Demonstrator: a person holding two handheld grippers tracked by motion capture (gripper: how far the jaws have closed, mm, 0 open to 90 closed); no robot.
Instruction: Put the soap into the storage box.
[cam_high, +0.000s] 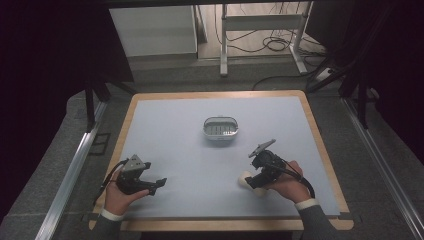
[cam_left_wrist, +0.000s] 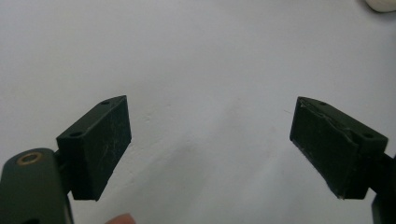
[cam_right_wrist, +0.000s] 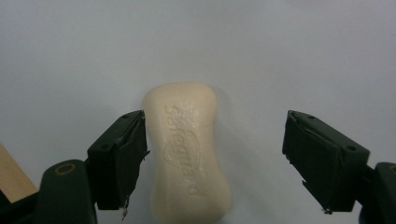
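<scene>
soap (cam_right_wrist: 189, 154): lying on desk (cam_high: 175, 130), not yet gripped
right gripper (cam_right_wrist: 215, 158): jaws straddling soap, one touching, other apart
left gripper (cam_left_wrist: 210, 144): jaws gaping wide, holding nothing

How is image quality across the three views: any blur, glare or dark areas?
High view: table evenly lit, surroundings dark, soap small and soft. Left gripper view: jaws sharp, faint shadows on the surface. Right gripper view: soap bar crisp enough to show embossed lettering, slight sheen; right gripper jaws stand apart around it.

The soap bar (cam_right_wrist: 189, 154) was seen as waxy and smooth, lettering embossed. The tabletop (cam_high: 175, 135) looked matt, edged in wood; the dish (cam_high: 220, 130) appeared metallic.
</scene>
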